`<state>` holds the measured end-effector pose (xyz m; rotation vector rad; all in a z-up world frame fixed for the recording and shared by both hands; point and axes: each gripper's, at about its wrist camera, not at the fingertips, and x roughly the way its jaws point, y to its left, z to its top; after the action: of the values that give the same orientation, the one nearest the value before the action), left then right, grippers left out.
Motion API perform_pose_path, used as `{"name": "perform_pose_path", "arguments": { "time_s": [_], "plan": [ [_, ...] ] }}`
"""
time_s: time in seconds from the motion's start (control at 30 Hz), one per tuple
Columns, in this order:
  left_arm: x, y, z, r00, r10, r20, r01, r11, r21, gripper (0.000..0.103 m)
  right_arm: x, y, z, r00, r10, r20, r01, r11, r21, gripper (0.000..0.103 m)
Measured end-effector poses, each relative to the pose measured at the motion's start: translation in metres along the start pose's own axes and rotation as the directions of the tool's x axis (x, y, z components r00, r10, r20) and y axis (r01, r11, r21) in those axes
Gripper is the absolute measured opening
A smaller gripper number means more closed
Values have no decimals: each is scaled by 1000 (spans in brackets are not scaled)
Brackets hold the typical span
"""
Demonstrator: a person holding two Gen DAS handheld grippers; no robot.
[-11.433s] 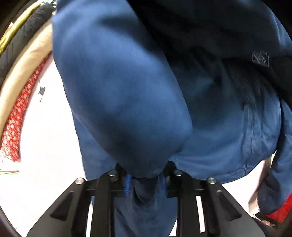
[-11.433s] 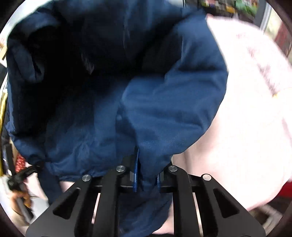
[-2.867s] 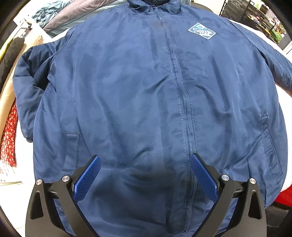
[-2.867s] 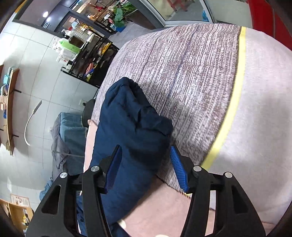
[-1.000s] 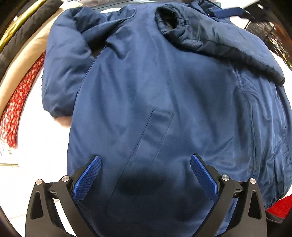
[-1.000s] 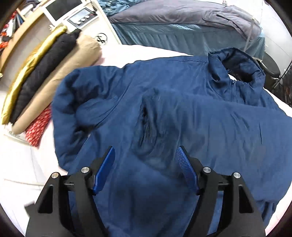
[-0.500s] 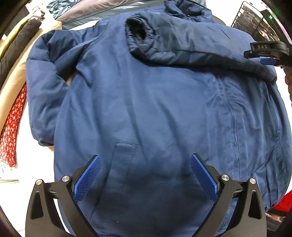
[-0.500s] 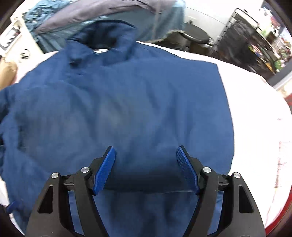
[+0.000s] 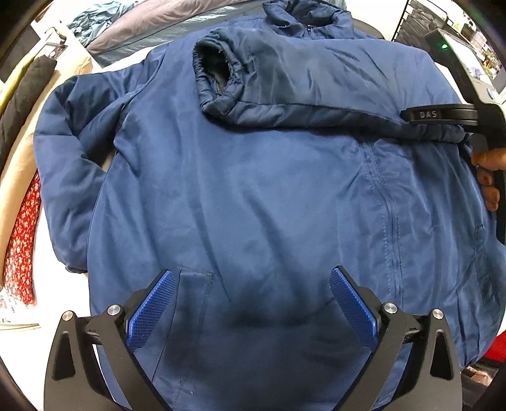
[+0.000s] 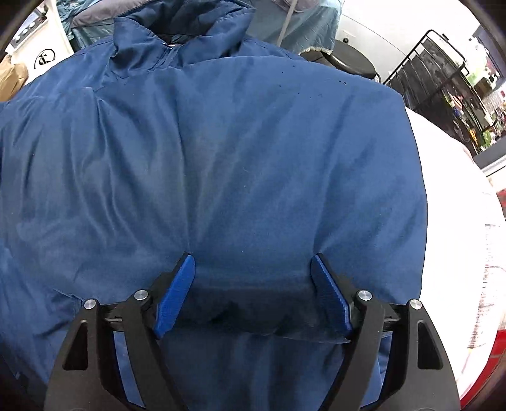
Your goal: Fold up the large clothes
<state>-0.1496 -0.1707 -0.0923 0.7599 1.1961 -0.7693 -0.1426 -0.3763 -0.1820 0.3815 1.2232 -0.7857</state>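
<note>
The jacket lies front-up on the white bench, spread flat ahead of and beneath both tools, collar at the far end, zip running down toward the near hem. One sleeve is folded across the chest, its dark cuff opening ahead of the left hand-held gripper; the other sleeve is bunched out ahead and to the left of it.

Left hand-held gripper: blue ribbed pads spread wide, nothing between them, hovering over the hem area near a pocket slit. Right hand-held gripper: jaws opening, with a thick roll of folded fabric between the pads (whether they press it or just bracket it I can't tell for sure; looks loose).

Handling, as a guess: padded, puffy shell w/ a smooth, slightly slick nylon-type face, so soft, bulky and springy rather than heavy. Folds will likely want to puff back open, and a thin pinch of the outer layer could slide. Better to take it at seams, cuff, hem or collar, where layers are stitched and thicker, esp. the elastic-looking cuff on the loose sleeve. That sleeve seems the next part to bring in over the chest.

Off to the left past the jacket sits a stack of other clothes (red print, tan, black).
</note>
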Motion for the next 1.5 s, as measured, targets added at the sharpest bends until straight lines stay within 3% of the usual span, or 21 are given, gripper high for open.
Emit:
{"name": "perform_pose_path", "arguments": {
  "time_s": [0.13,0.2,0.4,0.63,0.8,1.07,1.33,1.5],
  "plan": [
    [0,27,-16,1000,6,-8,-6,999,-54,96,-15,-2,5,1000,20,-6,-20,1000,15,76],
    [2,37,-14,1000,8,-2,-8,996,-84,96,-36,-2,0,995,94,42,-96,994,51,76],
    [11,61,-14,999,32,-3,-32,989,-147,96,-73,15,-43,982,176,64,-180,982,56,76],
    [13,86,-20,998,64,17,-60,982,-178,96,-74,36,-109,985,172,-33,-173,985,-21,76],
    [7,136,-26,995,84,49,-68,960,-273,96,-79,37,-133,986,157,-47,-158,987,-22,76],
    [9,208,-14,992,112,63,-82,927,-366,93,-97,33,-138,990,140,3,-140,990,19,76],
    [35,218,2,998,52,38,-38,949,-314,85,-103,39,-145,993,115,-9,-115,993,9,76],
    [52,230,14,1000,-12,22,18,949,-315,65,-107,34,-147,996,93,-4,-93,996,4,76]
  ]
}}
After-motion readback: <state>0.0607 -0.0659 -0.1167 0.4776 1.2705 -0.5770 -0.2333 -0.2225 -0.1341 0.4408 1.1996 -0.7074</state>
